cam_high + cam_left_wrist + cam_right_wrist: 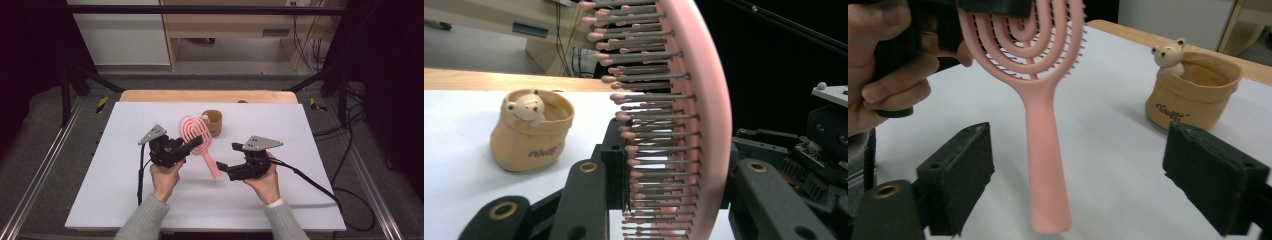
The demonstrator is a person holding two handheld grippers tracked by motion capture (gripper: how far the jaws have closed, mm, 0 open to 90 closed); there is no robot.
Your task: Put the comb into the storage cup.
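Left gripper is clamped on the brush head above the table, handle slanting down toward the right gripper, whose jaws gape wide either side of it, gripping nothing.

My hairbrush at frame centre is pink with grey, pink-tipped bristles; above it the pouch-shaped pot is tan with a cream bear; my table sheet is pale lilac-white.
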